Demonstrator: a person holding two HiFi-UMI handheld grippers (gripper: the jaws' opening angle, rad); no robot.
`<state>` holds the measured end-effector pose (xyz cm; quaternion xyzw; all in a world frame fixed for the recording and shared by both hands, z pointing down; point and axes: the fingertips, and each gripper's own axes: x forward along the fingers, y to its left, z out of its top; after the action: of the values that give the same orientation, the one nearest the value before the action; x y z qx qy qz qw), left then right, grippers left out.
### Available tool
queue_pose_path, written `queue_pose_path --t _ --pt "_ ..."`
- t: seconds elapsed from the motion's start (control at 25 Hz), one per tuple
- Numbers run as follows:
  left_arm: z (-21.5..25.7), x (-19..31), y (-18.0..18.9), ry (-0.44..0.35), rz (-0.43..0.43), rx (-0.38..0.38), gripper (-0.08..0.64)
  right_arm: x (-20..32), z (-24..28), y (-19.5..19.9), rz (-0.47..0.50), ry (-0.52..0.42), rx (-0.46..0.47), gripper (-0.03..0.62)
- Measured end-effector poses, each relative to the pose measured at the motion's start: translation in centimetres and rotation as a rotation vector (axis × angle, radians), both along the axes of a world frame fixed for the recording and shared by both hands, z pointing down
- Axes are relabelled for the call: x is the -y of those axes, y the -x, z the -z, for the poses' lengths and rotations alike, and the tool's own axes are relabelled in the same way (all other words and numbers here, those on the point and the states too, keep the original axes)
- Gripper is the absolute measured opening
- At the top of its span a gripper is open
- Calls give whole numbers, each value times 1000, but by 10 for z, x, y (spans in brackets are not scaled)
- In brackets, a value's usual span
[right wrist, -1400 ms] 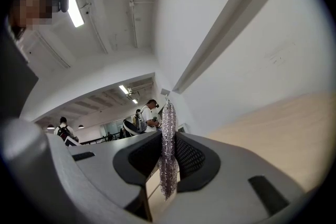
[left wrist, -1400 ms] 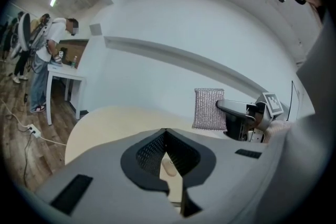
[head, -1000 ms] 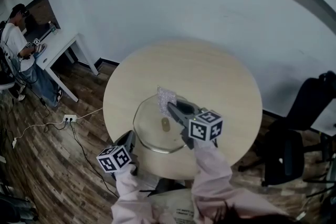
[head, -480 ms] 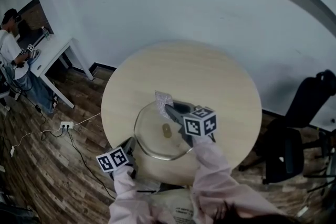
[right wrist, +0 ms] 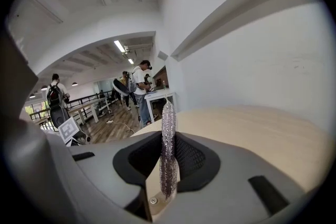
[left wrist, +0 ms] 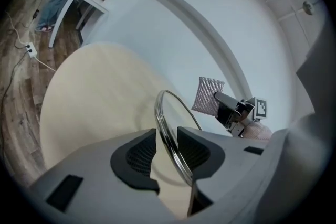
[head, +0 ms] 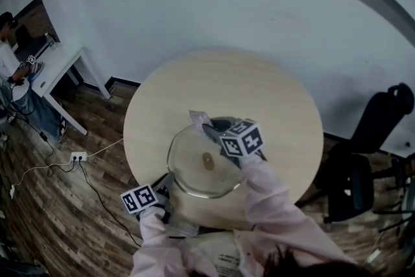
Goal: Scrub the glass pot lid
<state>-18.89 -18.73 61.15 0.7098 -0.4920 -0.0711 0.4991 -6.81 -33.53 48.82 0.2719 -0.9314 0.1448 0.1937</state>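
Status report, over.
Left gripper just opening, lid rim between its jaws. Right gripper shut on scrub cloth. Lid on table, nothing blocking.

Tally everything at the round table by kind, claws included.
glass pot lid: 1
mesh scrubber: 1
claws: 2; left claw has just been opening, the lid's rim between its jaws; right claw shut on the mesh scrubber
round table: 1
Total: 5

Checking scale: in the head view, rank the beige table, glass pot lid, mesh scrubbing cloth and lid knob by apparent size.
Largest to smallest:
round beige table
glass pot lid
silver mesh scrubbing cloth
beige lid knob
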Motion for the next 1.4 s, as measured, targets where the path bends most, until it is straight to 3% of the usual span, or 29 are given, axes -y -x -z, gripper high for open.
queue_pose_path --t 0.48,0.84,1.28,1.4 --pt "-11 8 -4 19 -75 -81 227 16 -30 0 6 -35 -267 74" --pt "-11 15 -17 8 -150 -144 225 30 -39 -1 -3 -85 -432 74" --pt "-3 20 -23 -5 -206 -210 213 16 -51 7 34 -45 -531 74" --pt "-5 20 -25 -3 -214 -211 154 16 -58 2 27 -50 -589 74"
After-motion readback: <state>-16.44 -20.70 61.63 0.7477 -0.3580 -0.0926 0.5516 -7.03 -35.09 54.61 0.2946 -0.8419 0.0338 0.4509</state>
